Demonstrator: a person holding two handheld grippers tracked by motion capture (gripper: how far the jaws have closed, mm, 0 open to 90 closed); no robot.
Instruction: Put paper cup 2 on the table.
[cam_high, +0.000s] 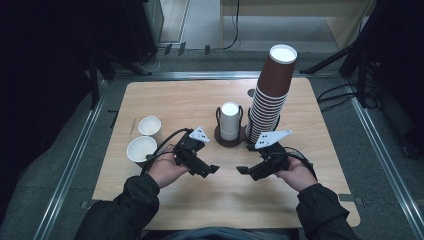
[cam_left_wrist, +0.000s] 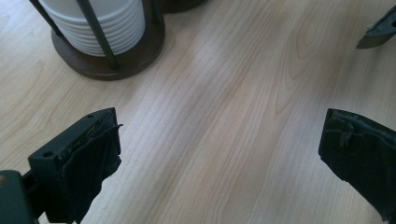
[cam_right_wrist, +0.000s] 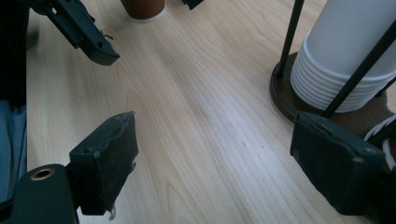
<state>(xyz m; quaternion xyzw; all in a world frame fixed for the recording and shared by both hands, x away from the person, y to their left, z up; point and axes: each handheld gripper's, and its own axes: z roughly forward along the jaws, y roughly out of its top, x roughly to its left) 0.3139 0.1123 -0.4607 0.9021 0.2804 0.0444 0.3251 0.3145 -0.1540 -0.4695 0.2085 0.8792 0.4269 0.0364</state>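
Right now we hold both tools low over the wooden counter (cam_high: 165, 100), the left tool (cam_high: 214, 169) and right tool (cam_high: 241, 170) each spread wide and gripping nothing. Straight ahead, between them, stands the white cup stack (cam_high: 230, 121), upright in its dark wire holder (cam_high: 230, 139); both hands seem about equally near. Its ribbed paper rims look smooth and nested tight.
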